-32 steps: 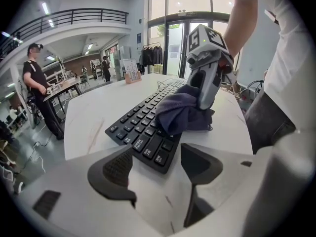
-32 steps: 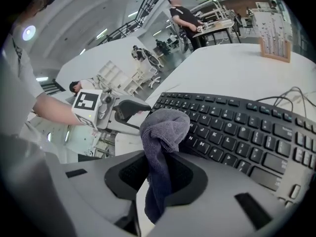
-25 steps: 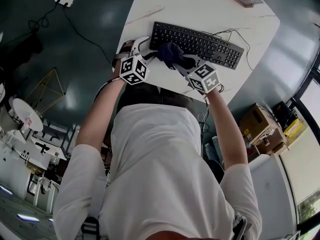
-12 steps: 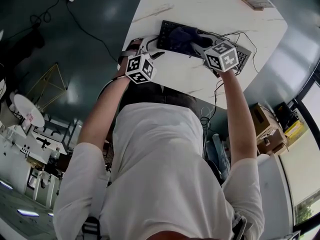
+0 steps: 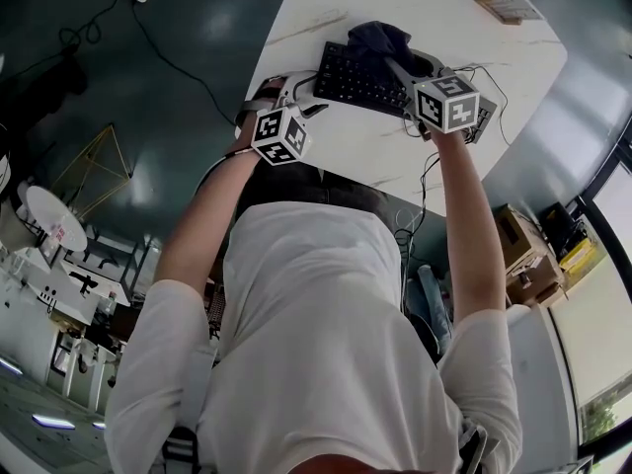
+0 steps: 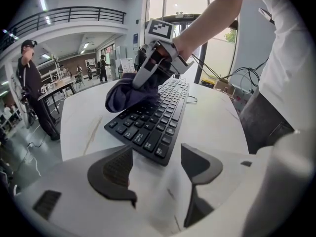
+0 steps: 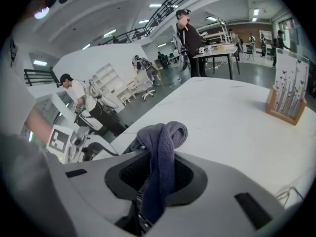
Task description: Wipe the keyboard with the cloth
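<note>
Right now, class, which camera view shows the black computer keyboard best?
The left gripper view: the black computer keyboard fills the middle with individual keys distinct, though part of it lies under the dark blue cloth. The head view shows it small, from above, partly covered. The right gripper view hardly shows it behind the cloth.

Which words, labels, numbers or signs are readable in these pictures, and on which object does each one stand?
No text can be read for certain.
Black keyboard: white key legends, too blurred.
Printed card in the wooden stand: print too small.
Black-and-white marker cubes: square patterns only, no words.
</note>
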`<state>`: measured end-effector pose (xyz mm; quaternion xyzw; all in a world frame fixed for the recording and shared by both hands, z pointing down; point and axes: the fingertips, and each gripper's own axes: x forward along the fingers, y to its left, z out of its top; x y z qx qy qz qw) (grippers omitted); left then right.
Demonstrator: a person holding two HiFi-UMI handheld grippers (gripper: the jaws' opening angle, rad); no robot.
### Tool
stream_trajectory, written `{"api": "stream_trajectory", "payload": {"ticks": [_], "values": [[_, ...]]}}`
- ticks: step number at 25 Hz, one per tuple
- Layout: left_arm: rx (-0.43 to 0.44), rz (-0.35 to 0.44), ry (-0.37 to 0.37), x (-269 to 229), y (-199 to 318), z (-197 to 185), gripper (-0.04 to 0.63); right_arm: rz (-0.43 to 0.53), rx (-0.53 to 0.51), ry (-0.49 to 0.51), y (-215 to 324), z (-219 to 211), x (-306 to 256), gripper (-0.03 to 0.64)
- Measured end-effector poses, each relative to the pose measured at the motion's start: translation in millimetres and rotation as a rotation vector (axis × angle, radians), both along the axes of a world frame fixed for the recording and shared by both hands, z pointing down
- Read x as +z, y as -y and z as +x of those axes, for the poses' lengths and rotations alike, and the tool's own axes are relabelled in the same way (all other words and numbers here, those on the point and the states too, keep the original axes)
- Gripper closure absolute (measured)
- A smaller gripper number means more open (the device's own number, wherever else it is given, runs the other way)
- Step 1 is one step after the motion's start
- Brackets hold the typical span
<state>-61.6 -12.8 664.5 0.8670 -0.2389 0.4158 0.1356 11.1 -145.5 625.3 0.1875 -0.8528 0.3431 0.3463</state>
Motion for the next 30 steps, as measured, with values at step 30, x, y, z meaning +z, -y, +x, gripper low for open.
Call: {"api": "stream_trajectory", "payload": {"ticks": [30], "values": [[-0.034, -0.014, 0.066, 3.3, -5.6, -45.5, 0.29, -0.336, 0.083, 0.071, -157.5, -39.0, 16.8, 0.522]]}}
